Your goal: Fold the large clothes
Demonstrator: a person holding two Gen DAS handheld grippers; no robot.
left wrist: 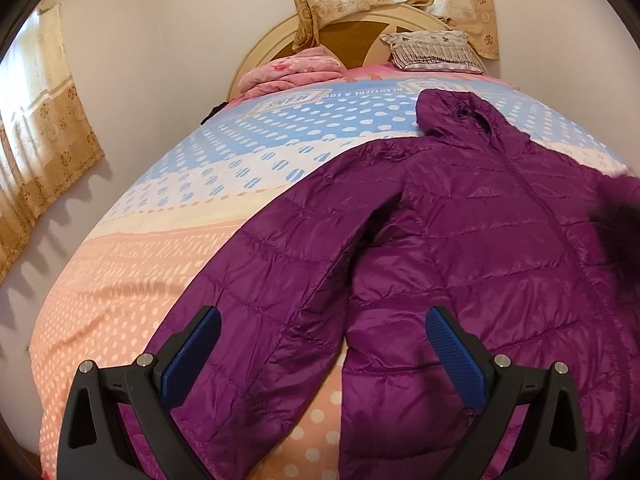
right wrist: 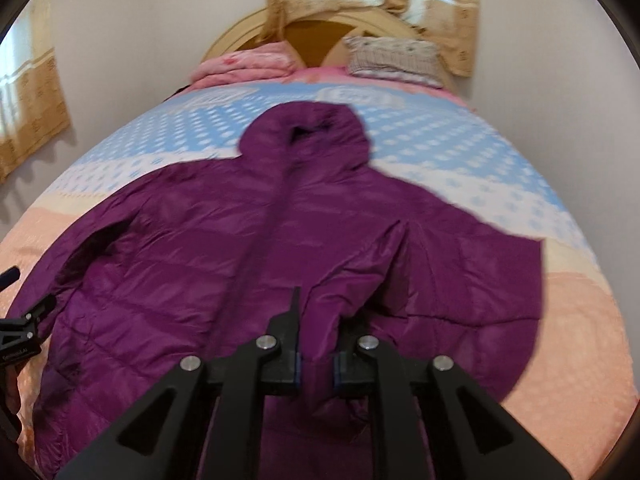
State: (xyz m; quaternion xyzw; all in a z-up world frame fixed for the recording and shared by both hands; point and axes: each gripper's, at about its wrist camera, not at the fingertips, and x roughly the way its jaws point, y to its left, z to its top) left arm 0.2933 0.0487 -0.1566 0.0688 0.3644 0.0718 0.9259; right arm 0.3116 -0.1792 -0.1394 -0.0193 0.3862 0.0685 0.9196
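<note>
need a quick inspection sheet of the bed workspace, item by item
surface: bed with a dotted blue, white and peach cover, mostly bare to the left of the garment
job's things: purple hooded jacket lying front up, zipped, hood toward the headboard; one sleeve folded in over the body, the other spread out to the side
clutter: pink quilt and patterned pillow by the headboard
grippers: left tongs wide open over the spread sleeve, nothing between them; right tongs partly open, the folded sleeve's cuff between the pads, contact unclear
cables: nothing seen
surroundings: pale walls, beige patterned curtains, rounded wooden headboard
</note>
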